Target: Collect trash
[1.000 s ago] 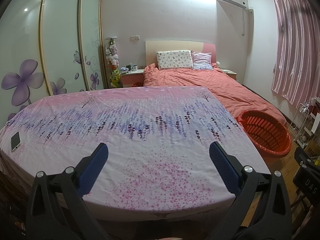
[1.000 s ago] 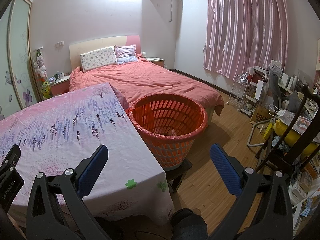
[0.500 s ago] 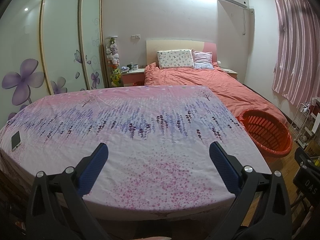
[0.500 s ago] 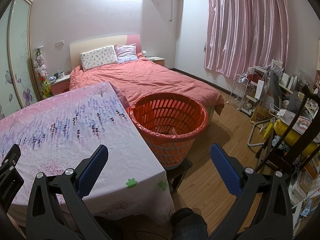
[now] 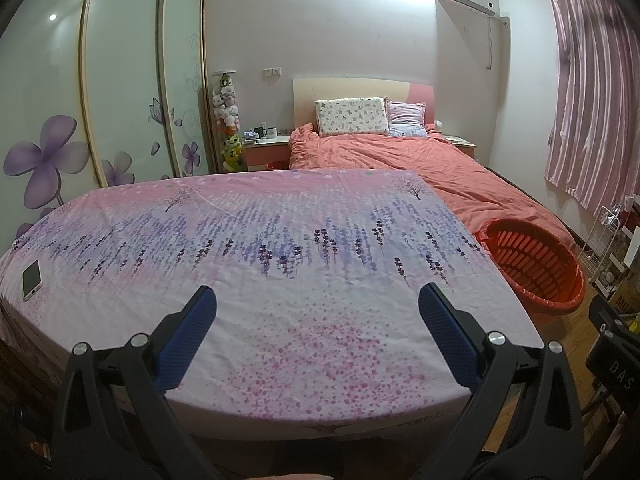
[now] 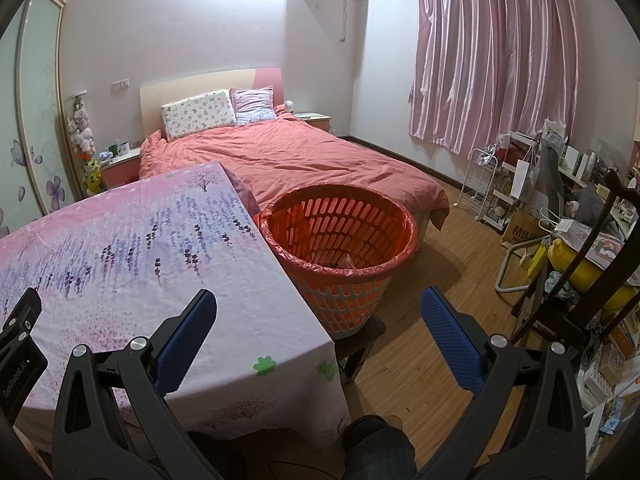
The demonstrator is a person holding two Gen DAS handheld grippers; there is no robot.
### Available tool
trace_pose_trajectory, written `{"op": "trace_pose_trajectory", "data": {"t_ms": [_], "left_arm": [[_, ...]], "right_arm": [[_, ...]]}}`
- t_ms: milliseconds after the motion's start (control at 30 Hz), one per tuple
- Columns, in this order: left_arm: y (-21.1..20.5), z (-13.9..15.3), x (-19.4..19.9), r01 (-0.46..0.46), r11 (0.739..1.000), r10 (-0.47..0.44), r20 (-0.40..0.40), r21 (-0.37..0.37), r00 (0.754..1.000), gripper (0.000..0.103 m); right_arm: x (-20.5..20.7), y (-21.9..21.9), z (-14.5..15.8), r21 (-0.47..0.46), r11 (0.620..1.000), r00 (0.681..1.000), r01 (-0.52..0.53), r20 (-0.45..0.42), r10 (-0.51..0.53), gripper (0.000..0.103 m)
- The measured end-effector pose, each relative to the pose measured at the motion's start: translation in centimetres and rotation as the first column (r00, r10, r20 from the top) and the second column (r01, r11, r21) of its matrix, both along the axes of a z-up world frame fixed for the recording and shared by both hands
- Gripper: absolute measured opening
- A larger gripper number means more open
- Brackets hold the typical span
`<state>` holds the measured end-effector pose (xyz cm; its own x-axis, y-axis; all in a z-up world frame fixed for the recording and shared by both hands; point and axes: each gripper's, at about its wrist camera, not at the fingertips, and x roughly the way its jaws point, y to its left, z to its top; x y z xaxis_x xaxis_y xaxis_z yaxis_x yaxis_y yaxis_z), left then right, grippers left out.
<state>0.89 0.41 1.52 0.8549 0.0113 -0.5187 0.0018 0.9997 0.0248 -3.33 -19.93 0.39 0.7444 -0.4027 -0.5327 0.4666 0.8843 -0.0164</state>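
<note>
An orange slatted basket (image 6: 340,240) lined with a red bag stands on a low stool right of the table; a pale scrap lies at its bottom (image 6: 347,263). It also shows in the left wrist view (image 5: 536,268). My left gripper (image 5: 316,308) is open and empty above the near part of the cloth-covered table (image 5: 280,240). My right gripper (image 6: 318,312) is open and empty above the table's right front corner, short of the basket. I see no loose trash on the cloth.
A phone (image 5: 31,279) lies at the table's left edge. A bed with a salmon quilt (image 6: 288,160) stands behind. Racks, a chair and clutter (image 6: 560,216) fill the right side. Wood floor (image 6: 432,288) lies between.
Both views have shifted very slightly; the basket sits a little further right in the right wrist view. Both grippers stay open and empty.
</note>
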Motion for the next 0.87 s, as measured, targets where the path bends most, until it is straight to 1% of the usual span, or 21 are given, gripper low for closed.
{"op": "trace_pose_trajectory", "data": {"t_ms": [167,867], "left_arm": [[0.02,0.09,0.15,-0.001,1.000,0.001,0.000,0.000,1.000,0.099],[0.14,-0.10,0.04,0.002,1.000,-0.002,0.005,-0.006,1.000,0.099]], "right_arm": [[-0.09,0.17,-0.38,-0.001,1.000,1.000,-0.002,-0.001,0.002,0.101],[0.03,0.02,-0.32,-0.001,1.000,1.000,-0.003,-0.003,0.003,0.101]]}}
